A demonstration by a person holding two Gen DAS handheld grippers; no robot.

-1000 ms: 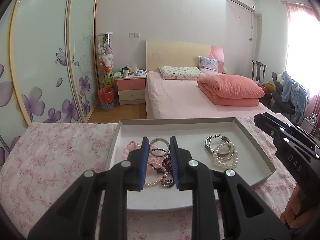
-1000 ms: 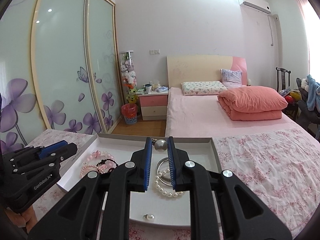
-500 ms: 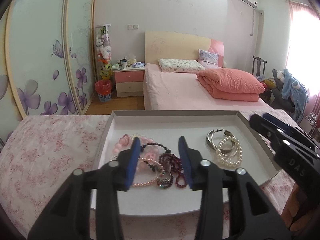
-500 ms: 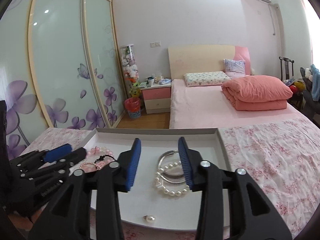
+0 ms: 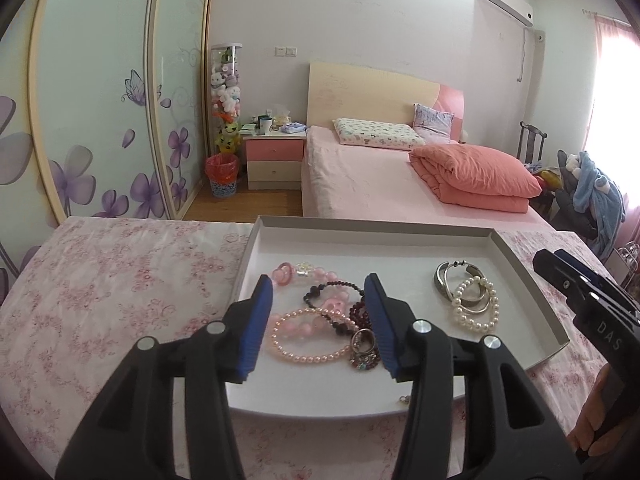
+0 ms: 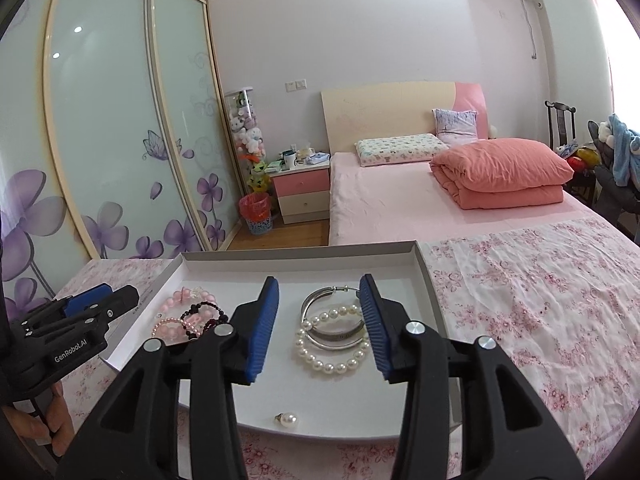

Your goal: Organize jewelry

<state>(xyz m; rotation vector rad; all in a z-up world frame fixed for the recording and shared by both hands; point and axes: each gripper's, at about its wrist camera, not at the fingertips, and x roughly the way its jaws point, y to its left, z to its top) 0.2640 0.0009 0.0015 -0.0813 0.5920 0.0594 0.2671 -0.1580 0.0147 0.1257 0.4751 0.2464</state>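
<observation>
White card tray sits on the flowered cloth, and all the jewelry I can see lies inside it. Both my tools are spread wide and hold nothing: my left gripper hangs over the tray's left half, my right gripper over its right half.

Toward the left edge the pieces are a tangle: a pink pearl bracelet, dark bead bracelets lying across it, a pink charm bracelet nearer the far edge, and a ring touching the pearls. Toward the right edge two silver bangles overlap, with a white pearl bracelet lying over them. A single pearl earring rests alone by the near edge.

As I judge it, the sorting has barely begun, or none of it shows: nothing is separated or laid out singly apart from the earring. Left to do: untangle the left heap and pull the pearls off the bangles.
</observation>
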